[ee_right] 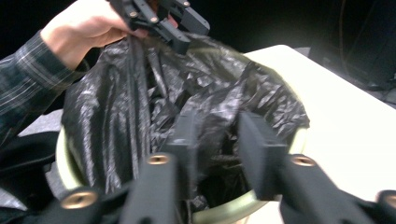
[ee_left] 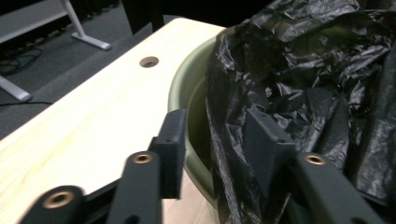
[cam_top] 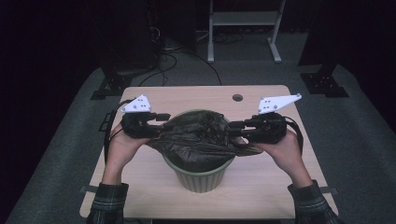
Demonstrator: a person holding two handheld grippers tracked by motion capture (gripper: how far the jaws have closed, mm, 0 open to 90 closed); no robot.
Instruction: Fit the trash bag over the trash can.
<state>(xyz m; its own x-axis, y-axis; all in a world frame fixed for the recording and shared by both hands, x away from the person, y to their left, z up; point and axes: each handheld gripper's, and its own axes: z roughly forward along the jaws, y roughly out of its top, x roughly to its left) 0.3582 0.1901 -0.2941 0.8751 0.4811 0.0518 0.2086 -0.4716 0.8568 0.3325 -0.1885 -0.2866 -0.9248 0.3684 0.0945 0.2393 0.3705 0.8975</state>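
Observation:
A green ribbed bin (cam_top: 201,177) stands mid-table with a crumpled black bag (cam_top: 198,135) in its mouth, the plastic spreading out over both sides of the rim. My left gripper (cam_top: 163,123) sits at the bin's left rim. Its jaws (ee_left: 217,140) are open, and between them lie the bag's edge (ee_left: 303,70) and the bin's rim (ee_left: 184,88). My right gripper (cam_top: 233,129) is at the right rim, open (ee_right: 217,140), with bag folds (ee_right: 140,93) in the gap above the rim (ee_right: 299,140). The left gripper (ee_right: 180,35) appears at the far side of the bag.
The wooden table (cam_top: 261,186) has a round cable hole (cam_top: 237,97) near its far edge. Behind it on the grey floor stand a white desk frame (cam_top: 243,18), black stand bases (cam_top: 109,86) and loose cables. Bare tabletop lies around the bin.

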